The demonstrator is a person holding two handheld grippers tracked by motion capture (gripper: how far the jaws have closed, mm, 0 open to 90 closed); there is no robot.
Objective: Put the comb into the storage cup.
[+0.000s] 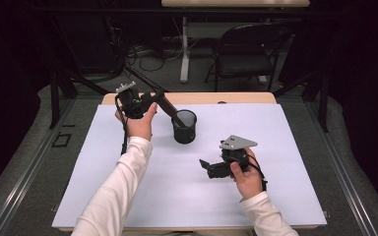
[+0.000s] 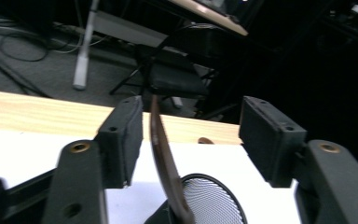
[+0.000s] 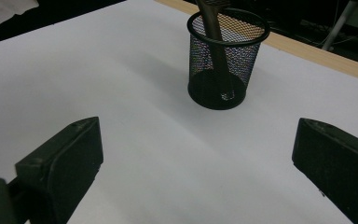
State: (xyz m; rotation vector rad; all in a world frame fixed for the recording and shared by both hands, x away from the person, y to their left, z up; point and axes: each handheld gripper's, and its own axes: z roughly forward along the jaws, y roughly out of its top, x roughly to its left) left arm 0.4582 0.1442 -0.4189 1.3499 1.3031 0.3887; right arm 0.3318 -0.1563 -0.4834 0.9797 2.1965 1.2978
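A black mesh cup (image 1: 184, 126) stands upright on the white sheet, toward the far edge of the counter (image 1: 236, 98) and about midway along it. A dark brown flat stick (image 1: 170, 109), perhaps a spatula or similar tool, already has its lower end inside the cup and leans out over the rim toward the far left corner. The left gripper (image 1: 153, 100) sits at the stick's upper end with its jaws spread wide; in the left gripper view the stick (image 2: 165, 158) passes between them just beside one pad, seemingly without being pinched. The right gripper (image 1: 205, 167) rests low near the near right part of the sheet, jaws wide and holding nothing, facing the cup (image 3: 227, 56). The placing looks essentially finished; what seems left is drawing the left gripper clear without tipping the stick or cup.
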